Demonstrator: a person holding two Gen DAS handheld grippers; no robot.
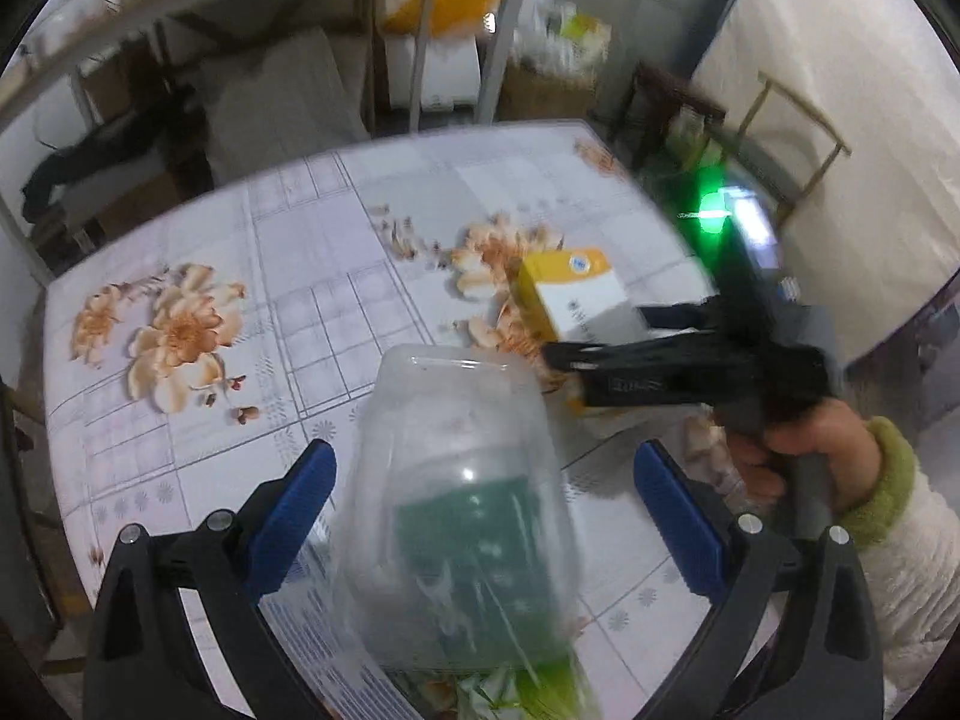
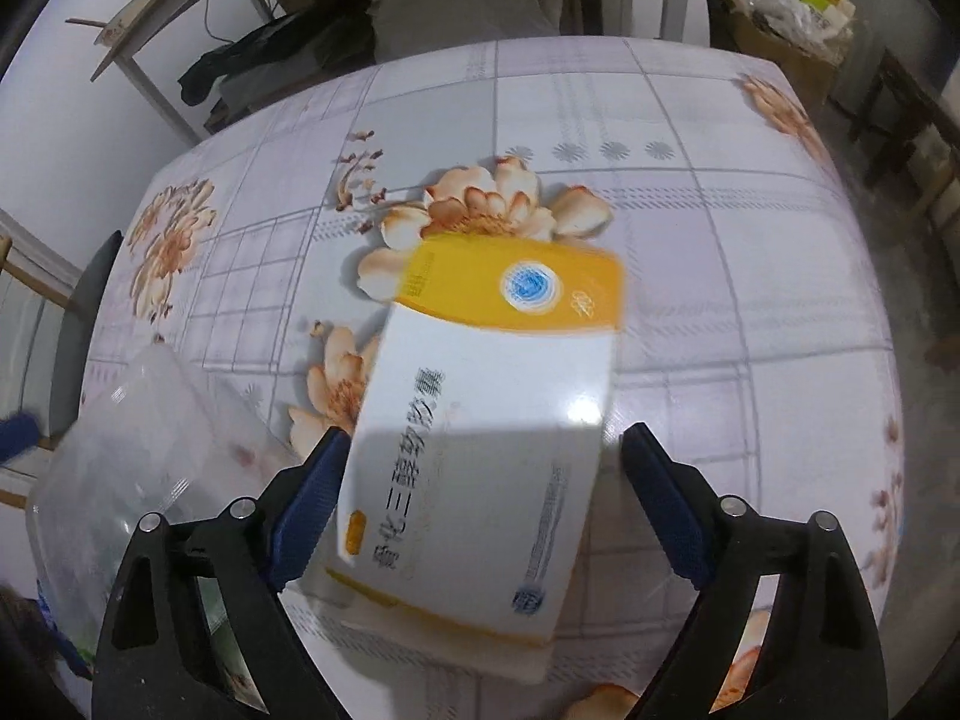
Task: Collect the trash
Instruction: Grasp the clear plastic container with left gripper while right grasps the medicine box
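The step in hand looks like the approach to two pieces of trash at once, neither yet gripped. The right hand-held gripper stands wide open over the yellow-and-white carton, which lies flat on the flowered desk; the carton's near end sits between the blue pads, the left pad at or just beside its edge, the right pad clear of it. The left hand-held gripper is likewise open, straddling a clear plastic container with something green inside, with gaps showing on both sides. In the left wrist view the container lies just beside the carton. The next move probably calls for each tool to settle lower and squeeze squarely across its item before lifting.
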